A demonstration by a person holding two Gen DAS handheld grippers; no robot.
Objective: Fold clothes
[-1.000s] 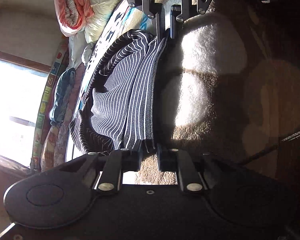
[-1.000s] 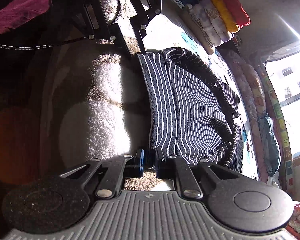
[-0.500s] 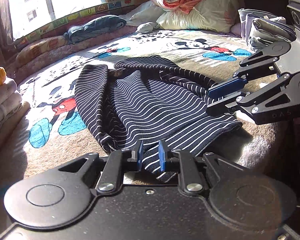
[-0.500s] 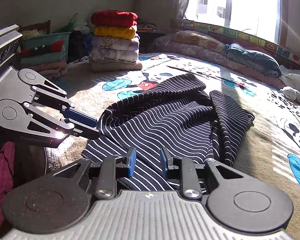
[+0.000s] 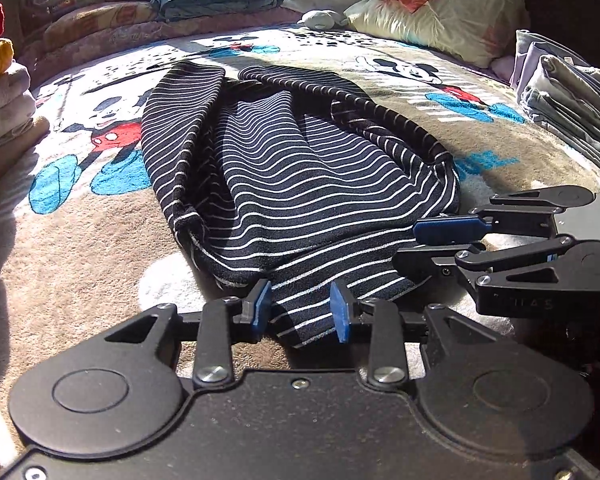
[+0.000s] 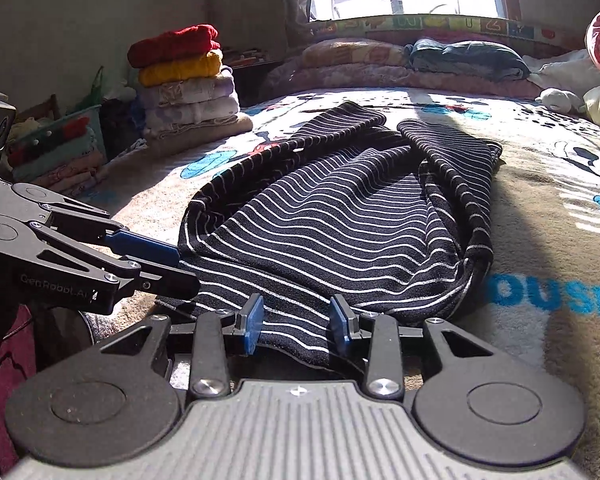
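Now that both grippers have let go and spread their jaws, the left gripper (image 5: 300, 306) and right gripper (image 6: 296, 318) hover over the striped garment's (image 5: 300, 168) near hem (still rumpled) on the cartoon blanket (image 5: 100, 240), laid ready for folding.

Counted on the bed

One striped garment (image 5: 300, 168), two hand-held grippers, left (image 5: 300, 308) and right (image 6: 296, 320), one stack of folded clothes (image 6: 184, 80), one blue bundle (image 6: 468, 60).

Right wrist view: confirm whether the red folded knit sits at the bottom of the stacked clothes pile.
No, the red folded knit tops the pile, above the yellow knit.
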